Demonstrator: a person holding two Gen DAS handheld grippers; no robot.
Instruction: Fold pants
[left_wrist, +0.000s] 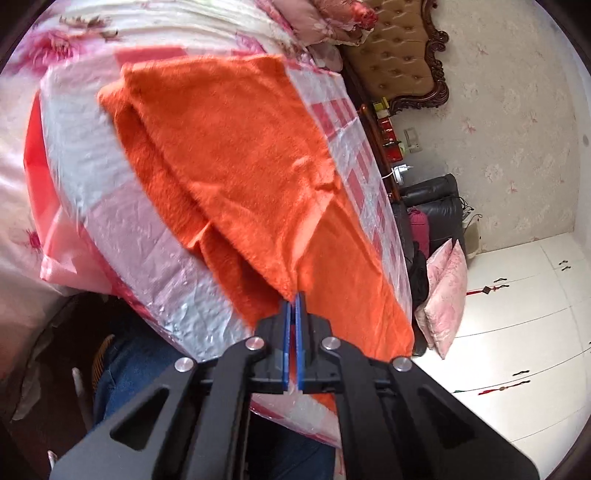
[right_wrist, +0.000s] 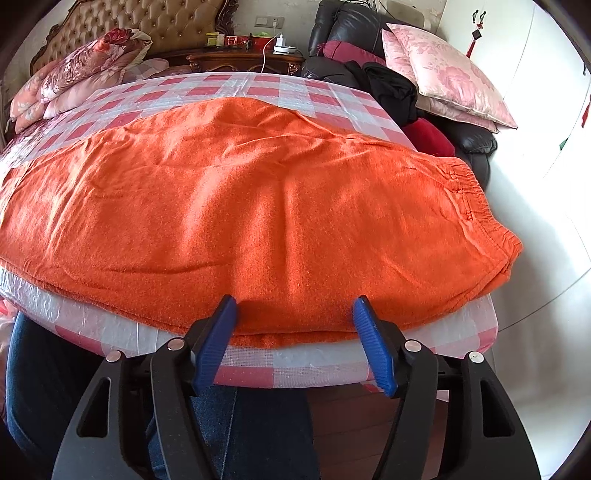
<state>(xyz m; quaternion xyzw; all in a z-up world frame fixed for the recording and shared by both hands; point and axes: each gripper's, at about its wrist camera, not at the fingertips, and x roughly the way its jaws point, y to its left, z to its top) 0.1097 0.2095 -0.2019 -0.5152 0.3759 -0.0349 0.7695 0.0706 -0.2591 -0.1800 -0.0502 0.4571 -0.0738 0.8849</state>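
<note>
Orange fleece pants (right_wrist: 258, 206) lie spread across a table with a pink-and-white checked plastic cover (right_wrist: 258, 362), their elastic waistband (right_wrist: 476, 210) at the right end. My right gripper (right_wrist: 294, 308) is open at the near edge of the pants; its blue fingertips (right_wrist: 225, 314) rest against the cloth's edge, with nothing pinched. In the tilted left wrist view the pants (left_wrist: 229, 155) show a layer folded over on the cover (left_wrist: 122, 229). My left gripper (left_wrist: 294, 299) is shut on a corner of the orange cloth, which shows between the blue pads.
A person's legs in jeans (right_wrist: 258, 424) are under the table's near edge. Behind the table are a bed with floral bedding (right_wrist: 85, 74), a wooden nightstand (right_wrist: 243, 61), and a black leather chair (right_wrist: 476, 144) with pink pillows (right_wrist: 443, 74). White wardrobe doors (left_wrist: 517, 332) stand beyond.
</note>
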